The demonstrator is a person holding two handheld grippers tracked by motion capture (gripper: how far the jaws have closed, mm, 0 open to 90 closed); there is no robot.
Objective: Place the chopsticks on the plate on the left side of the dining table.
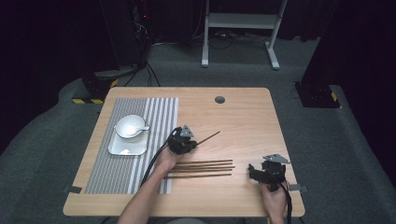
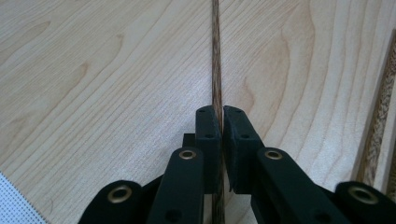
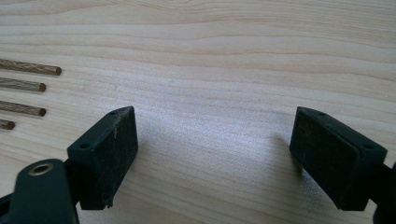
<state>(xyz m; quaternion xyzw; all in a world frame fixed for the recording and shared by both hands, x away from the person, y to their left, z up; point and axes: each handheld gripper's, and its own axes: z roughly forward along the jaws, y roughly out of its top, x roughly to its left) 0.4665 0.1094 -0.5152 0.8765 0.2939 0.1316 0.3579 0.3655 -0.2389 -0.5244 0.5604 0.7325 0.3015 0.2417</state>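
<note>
1. Chopstick (image 2: 216,60) sits pinched between the pads of my left claw (image 2: 220,122); it runs straight ahead from the pads over bare table (image 2: 93,70). High view: the same chopstick (image 1: 208,137) juts out past my left claw (image 1: 191,144) toward the far right, tip raised or resting, cannot tell.
2. Just behind my left claw, toward me, lie the other chopsticks (image 1: 205,168), roughly parallel, none crossing the held one. One of them shows at the right edge of the left gripper view (image 2: 380,107).
3. To the left of my left claw: striped placemat (image 1: 159,112), carrying a white dish (image 1: 122,149) with a bowl (image 1: 126,128) and spoon (image 1: 140,126) on it. Well apart from the stick.
4. Left claw: pads pressed together on the stick.
5. Right claw (image 3: 215,154): spread wide, nothing between the pads, only wood below. Four chopstick ends (image 3: 32,86) lie to its left. High view places it (image 1: 257,173) right of the stick row.
</note>
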